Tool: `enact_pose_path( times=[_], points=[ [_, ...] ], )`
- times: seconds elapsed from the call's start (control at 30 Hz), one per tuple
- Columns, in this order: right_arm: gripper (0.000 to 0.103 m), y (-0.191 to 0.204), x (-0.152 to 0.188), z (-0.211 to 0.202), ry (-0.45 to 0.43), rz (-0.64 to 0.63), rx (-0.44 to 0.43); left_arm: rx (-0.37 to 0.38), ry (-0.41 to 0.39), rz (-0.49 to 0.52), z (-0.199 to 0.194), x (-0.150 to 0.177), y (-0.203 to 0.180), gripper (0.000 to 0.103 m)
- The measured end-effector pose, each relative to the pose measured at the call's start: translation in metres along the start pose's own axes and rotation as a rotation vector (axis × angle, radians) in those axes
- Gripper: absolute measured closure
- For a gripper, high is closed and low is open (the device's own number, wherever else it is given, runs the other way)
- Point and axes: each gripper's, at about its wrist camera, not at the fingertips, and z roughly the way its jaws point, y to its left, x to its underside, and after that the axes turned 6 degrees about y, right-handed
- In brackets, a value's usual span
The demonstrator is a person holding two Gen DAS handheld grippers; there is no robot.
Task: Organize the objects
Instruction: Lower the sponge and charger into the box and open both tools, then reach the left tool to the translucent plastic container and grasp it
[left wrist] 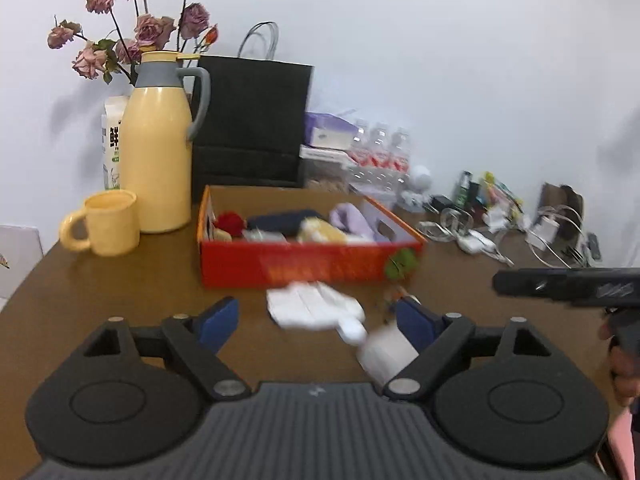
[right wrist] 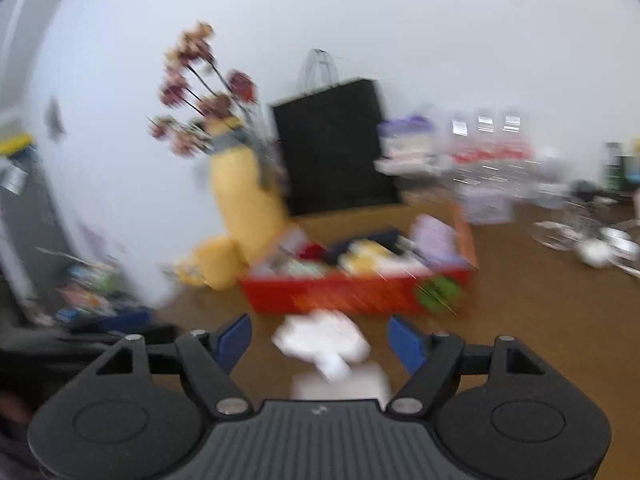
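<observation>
- Nearest my left gripper (left wrist: 316,320), whose blue pads stand wide apart with nothing pressed between them, lies a white cloth (left wrist: 316,306) on the brown table (left wrist: 152,280), between the pads and slightly ahead of them.
- Just beside the right pad of that gripper I see a white roll (left wrist: 386,350), blurred; whether it touches the pad I cannot tell.
- Far left on the table stands a yellow mug (left wrist: 106,228), and next to it a yellow jug (left wrist: 158,144) with a grey handle, dried roses (left wrist: 132,36) behind it.
- A black paper bag (left wrist: 252,120) stands upright behind the red box (left wrist: 308,264).
- That box sits just beyond the cloth, open-topped, holding a red thing, a dark pouch, a yellow packet and a lilac cloth.
- To its right along the wall are water bottles (left wrist: 380,152) and a tangle of cables (left wrist: 480,236).
- My right gripper (right wrist: 320,342) is also spread wide and grips nothing; the white cloth (right wrist: 324,340) lies between its pads, with the red box (right wrist: 352,292) just past it. This view is heavily blurred.
- At the right edge of the left view, part of the other gripper (left wrist: 568,284) shows, with a hand (left wrist: 622,364) below it.
</observation>
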Motion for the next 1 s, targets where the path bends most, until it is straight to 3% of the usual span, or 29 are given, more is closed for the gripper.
enact_pose_path(
  times=[0.13,0.27,0.33,0.47,0.6,0.67,0.77,0.87,0.97,1.0],
  points=[
    [0.028,0.009,0.053,-0.036,0.004,-0.035,0.219,-0.011,0.078,-0.036,-0.016,0.039,-0.016,0.008],
    [0.028,0.006,0.083,-0.073,0.042,-0.074,0.224,0.008,0.101,-0.045,-0.028,0.055,-0.025,0.008],
    [0.027,0.005,0.088,-0.089,0.039,-0.078,0.269,0.028,0.090,-0.033,-0.028,0.055,-0.029,0.005],
    [0.027,0.004,0.082,-0.108,-0.048,-0.039,0.329,0.048,0.125,-0.050,-0.006,0.046,-0.043,0.005],
    [0.026,-0.007,0.076,-0.112,-0.106,-0.010,0.331,0.160,0.132,-0.044,0.040,0.034,-0.065,0.002],
    [0.026,-0.015,0.074,-0.105,-0.101,0.020,0.325,0.078,0.157,-0.084,0.079,0.026,-0.078,0.002],
    [0.025,-0.020,0.075,-0.092,-0.080,0.023,0.326,0.054,0.193,-0.077,0.120,0.020,-0.094,0.000],
    [0.023,-0.024,0.074,-0.082,-0.060,0.006,0.314,-0.030,0.186,-0.098,0.138,0.020,-0.102,0.000],
    [0.023,-0.033,0.074,-0.069,-0.033,0.022,0.314,-0.071,0.215,-0.099,0.146,0.023,-0.100,0.015],
    [0.023,-0.036,0.074,-0.064,-0.025,0.030,0.316,-0.063,0.211,-0.085,0.143,0.024,-0.098,0.015]
  ],
)
